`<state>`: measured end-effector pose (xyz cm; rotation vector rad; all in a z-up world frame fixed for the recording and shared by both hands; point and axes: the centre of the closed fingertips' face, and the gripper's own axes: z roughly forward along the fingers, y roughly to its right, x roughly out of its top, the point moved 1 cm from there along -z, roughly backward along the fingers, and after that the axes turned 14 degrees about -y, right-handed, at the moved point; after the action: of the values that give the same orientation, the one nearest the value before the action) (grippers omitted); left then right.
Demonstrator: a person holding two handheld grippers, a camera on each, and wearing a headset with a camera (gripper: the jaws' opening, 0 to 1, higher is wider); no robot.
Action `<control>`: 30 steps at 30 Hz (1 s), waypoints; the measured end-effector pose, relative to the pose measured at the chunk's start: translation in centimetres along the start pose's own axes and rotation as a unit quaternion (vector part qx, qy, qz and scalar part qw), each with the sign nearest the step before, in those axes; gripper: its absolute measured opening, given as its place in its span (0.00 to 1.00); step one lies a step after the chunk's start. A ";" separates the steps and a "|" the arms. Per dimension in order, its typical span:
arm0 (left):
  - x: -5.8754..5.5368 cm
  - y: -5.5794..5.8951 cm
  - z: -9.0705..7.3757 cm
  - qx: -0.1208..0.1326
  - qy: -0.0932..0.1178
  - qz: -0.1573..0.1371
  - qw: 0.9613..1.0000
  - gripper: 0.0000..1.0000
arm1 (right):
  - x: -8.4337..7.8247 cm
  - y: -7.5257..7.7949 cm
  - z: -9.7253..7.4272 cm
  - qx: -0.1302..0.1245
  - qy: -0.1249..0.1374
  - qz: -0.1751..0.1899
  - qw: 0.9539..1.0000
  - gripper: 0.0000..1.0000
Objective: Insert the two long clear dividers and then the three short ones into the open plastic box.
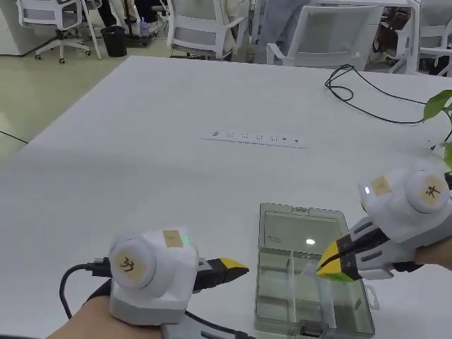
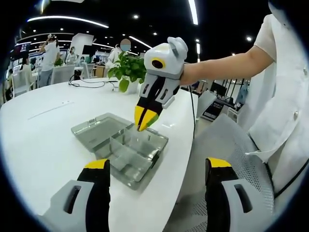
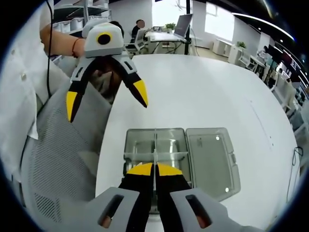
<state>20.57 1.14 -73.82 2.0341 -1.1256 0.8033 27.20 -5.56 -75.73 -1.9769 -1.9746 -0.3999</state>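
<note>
The open clear plastic box lies near the table's front edge, its lid folded back flat. My right gripper hangs over the tray with its tips pointing down. In its own view it is shut on a thin clear divider standing upright in the tray. Another clear divider crosses the held one. My left gripper hovers left of the box, apart from it; it stands open with nothing between its jaws. The left gripper view also shows the box and right gripper.
A white power strip lies mid-table and a black cable loops at the back right. A green plant stands at the right edge. Office chairs line the far side. The table's front edge runs close to the box.
</note>
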 end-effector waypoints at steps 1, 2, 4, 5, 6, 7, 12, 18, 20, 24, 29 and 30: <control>0.0 0.0 0.0 0.000 0.000 0.000 1.000 0.82 | 0.0 0.0 0.1 0.001 -0.001 0.001 1.000 0.03; 0.0 0.0 0.0 0.000 -0.001 0.000 1.000 0.82 | 0.0 0.0 0.2 0.001 -0.003 -0.001 1.000 0.03; -0.1 0.0 0.0 -0.001 -0.001 0.000 1.000 0.82 | 0.0 0.0 0.4 0.001 -0.006 -0.003 1.000 0.03; -0.1 0.0 0.0 -0.001 -0.002 0.000 1.000 0.82 | 0.0 0.0 0.6 0.002 -0.008 -0.004 1.000 0.03; -0.1 0.0 0.0 -0.001 -0.002 0.000 1.000 0.82 | 0.0 -0.1 0.7 0.002 -0.010 -0.004 1.000 0.03; -0.1 0.0 0.0 -0.001 -0.002 -0.001 1.000 0.82 | 0.0 -0.1 0.9 0.003 -0.013 -0.006 1.000 0.03; -0.1 -0.1 -0.1 -0.001 -0.003 0.001 1.000 0.82 | -0.3 0.1 1.8 0.008 -0.023 -0.004 1.000 0.03; -0.1 0.0 0.0 -0.002 -0.003 0.000 1.000 0.82 | -0.6 0.1 2.8 0.014 -0.038 -0.004 0.999 0.03; -0.1 0.0 0.0 -0.003 -0.003 0.000 1.000 0.82 | -0.7 0.1 3.1 0.016 -0.044 -0.003 0.999 0.03; -0.1 0.0 0.0 -0.003 -0.003 0.000 1.000 0.82 | -0.9 0.1 3.9 0.016 -0.059 -0.008 0.998 0.03; -0.1 -0.1 0.0 -0.002 -0.003 -0.001 1.000 0.82 | -1.2 0.1 4.5 0.015 -0.075 -0.016 0.997 0.03; -0.1 -0.1 0.0 -0.002 -0.002 -0.001 1.000 0.82 | -1.2 0.2 4.5 0.016 -0.073 -0.016 0.997 0.03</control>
<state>20.63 1.23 -73.88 2.0342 -1.1273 0.7959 27.23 -4.76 -80.32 -2.0086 -2.0904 -0.2364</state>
